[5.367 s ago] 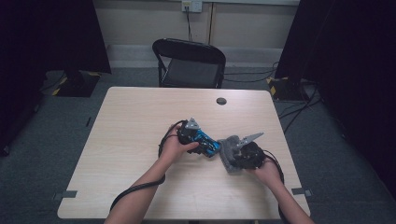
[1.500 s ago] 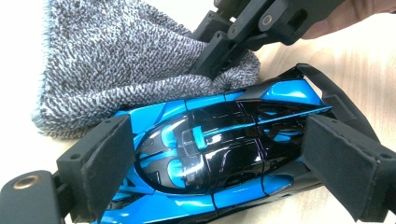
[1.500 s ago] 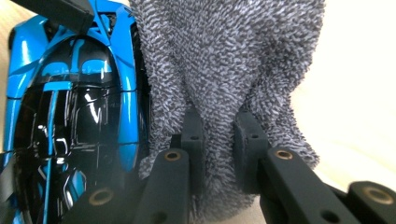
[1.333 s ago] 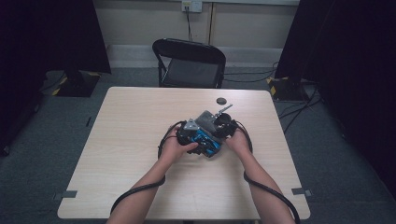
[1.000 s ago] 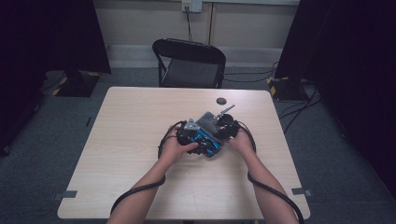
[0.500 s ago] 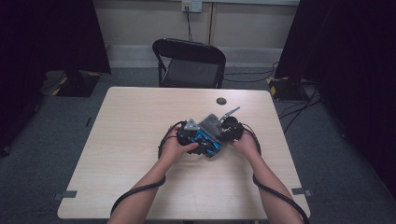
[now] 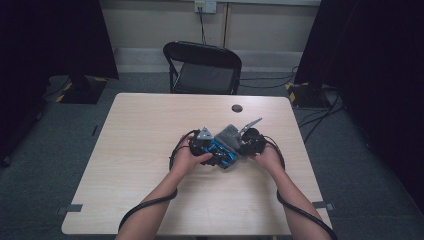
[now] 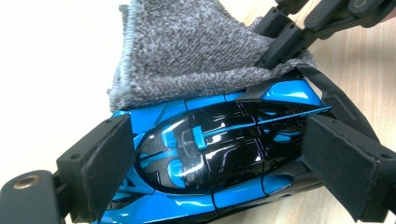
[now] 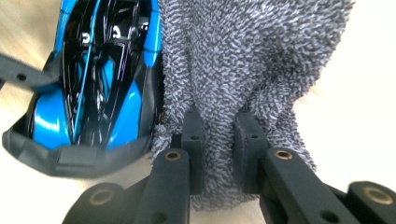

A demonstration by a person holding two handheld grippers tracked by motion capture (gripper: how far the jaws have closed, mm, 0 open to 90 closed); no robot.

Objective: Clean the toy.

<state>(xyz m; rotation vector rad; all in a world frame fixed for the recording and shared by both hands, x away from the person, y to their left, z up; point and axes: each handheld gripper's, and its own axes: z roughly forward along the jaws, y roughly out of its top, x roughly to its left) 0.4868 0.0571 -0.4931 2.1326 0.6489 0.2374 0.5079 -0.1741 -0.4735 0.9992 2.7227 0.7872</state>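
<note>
Pale wood table [image 7: 150,165] | glossy blue car [image 8: 219,154] | fuzzy grey cloth [image 9: 243,60]

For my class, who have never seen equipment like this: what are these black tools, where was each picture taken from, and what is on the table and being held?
A person sits at a wooden table and holds a hand-operated tool with two black jaws in each hand. One picture comes from a fixed camera above, looking down. The other two come from small cameras riding on the tools, looking along their jaws.

The left gripper clamps a blue and black toy car between its pads. The right gripper pinches a grey fluffy cloth, which lies against the side of the car. It looks like the car is being wiped.

Also on the table is a small dark round object; it is too small to identify. A black folding chair stands beyond the table.
</note>
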